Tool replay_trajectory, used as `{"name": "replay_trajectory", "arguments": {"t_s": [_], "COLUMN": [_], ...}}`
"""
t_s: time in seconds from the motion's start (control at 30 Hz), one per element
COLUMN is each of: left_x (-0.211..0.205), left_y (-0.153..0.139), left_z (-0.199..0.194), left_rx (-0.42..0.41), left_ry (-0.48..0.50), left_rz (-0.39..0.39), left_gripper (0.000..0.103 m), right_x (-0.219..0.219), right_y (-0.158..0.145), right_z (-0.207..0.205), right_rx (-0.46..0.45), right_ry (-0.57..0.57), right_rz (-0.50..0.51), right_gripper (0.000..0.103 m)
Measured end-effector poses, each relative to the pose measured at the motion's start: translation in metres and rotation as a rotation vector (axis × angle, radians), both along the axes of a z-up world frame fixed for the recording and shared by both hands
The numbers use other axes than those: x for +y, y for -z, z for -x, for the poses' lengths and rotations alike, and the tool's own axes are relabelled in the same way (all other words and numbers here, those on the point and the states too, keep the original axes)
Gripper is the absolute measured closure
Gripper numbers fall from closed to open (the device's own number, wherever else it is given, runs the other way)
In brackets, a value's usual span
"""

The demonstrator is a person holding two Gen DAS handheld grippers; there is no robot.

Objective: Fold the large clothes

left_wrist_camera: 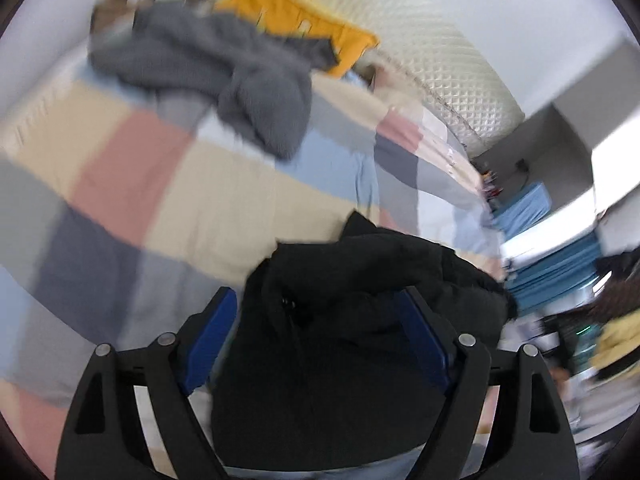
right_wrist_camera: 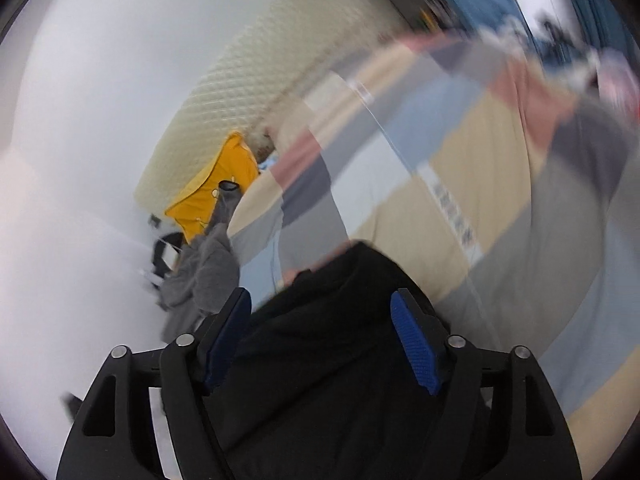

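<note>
A black padded garment (left_wrist_camera: 360,264) lies bunched on the checked bed cover (left_wrist_camera: 200,184), right in front of both cameras. My left gripper (left_wrist_camera: 316,296) is open, its blue pads (left_wrist_camera: 208,340) wide apart with the black cloth lying between and under them. In the right wrist view the same black garment (right_wrist_camera: 340,360) fills the gap of my right gripper (right_wrist_camera: 322,294), which is open too; its pads (right_wrist_camera: 414,344) stand off the cloth. Both views are blurred.
A grey fleece garment (left_wrist_camera: 240,80) lies crumpled farther up the bed, with a yellow garment (left_wrist_camera: 296,16) behind it against the quilted cream headboard (left_wrist_camera: 440,60). Blue curtains (left_wrist_camera: 560,272) and clutter stand beyond the bed's right side. A white wall (right_wrist_camera: 80,160) fills the left of the right wrist view.
</note>
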State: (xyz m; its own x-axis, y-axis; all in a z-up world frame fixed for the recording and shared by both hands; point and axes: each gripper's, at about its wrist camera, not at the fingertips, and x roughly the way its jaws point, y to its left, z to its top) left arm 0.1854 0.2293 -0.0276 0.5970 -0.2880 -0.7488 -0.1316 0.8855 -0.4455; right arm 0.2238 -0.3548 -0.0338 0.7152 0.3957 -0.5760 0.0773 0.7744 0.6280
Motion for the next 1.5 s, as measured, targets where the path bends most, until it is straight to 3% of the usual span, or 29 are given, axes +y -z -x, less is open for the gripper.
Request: {"name": "replay_trajectory", "arguments": {"t_s": [0.13,0.27,0.4,0.5,0.6,0.73,0.87,0.9,0.97,1.13,1.23,1.5], "left_x": [-0.05,-0.093,-0.134,-0.156,-0.169,-0.183,-0.183,-0.181,-0.18,-0.182,-0.191,-0.197], "left_y": [-0.038,-0.072,-0.085,-0.067,-0.031,0.013,0.057,0.066,0.072,0.084,0.09,0.101], "left_z": [0.008,-0.001,-0.013,-0.008,-0.004,-0.001,-0.005,-0.01,-0.016,-0.049,-0.069,-0.119], "left_rx": [-0.091,-0.171,-0.233,-0.262,-0.278,-0.276,-0.24,-0.232,-0.234,-0.199,-0.191,-0.134], "left_ry": [0.061,0.081,0.093,0.121,0.141,0.154,0.151,0.142,0.134,0.142,0.141,0.14], "left_rz": [-0.161,-0.2,-0.256,-0.323,-0.381,-0.426,-0.424,-0.435,-0.434,-0.423,-0.46,-0.468], "left_gripper": [0.021,0.021,0.021,0.021,0.021,0.021,0.021,0.021,0.021,0.021,0.021,0.021], "right_x": [0.043,0.077,0.098,0.108,0.117,0.144,0.177,0.181,0.182,0.172,0.172,0.177], "right_y": [-0.038,-0.069,-0.073,-0.051,-0.015,0.039,0.073,0.077,0.085,0.102,0.109,0.114], "right_z": [0.011,0.021,0.043,0.062,0.064,0.052,0.032,0.029,0.018,-0.018,-0.036,-0.086], "right_rx": [-0.067,-0.132,-0.205,-0.224,-0.205,-0.177,-0.174,-0.182,-0.195,-0.156,-0.139,-0.074], "right_ry": [-0.079,-0.117,-0.177,-0.209,-0.232,-0.277,-0.303,-0.301,-0.281,-0.276,-0.278,-0.323], "right_rz": [0.119,0.211,0.276,0.382,0.43,0.44,0.565,0.588,0.611,0.536,0.546,0.554], "right_gripper": [0.03,0.026,0.026,0.026,0.026,0.025,0.024,0.018,0.01,0.008,0.006,0.004]}}
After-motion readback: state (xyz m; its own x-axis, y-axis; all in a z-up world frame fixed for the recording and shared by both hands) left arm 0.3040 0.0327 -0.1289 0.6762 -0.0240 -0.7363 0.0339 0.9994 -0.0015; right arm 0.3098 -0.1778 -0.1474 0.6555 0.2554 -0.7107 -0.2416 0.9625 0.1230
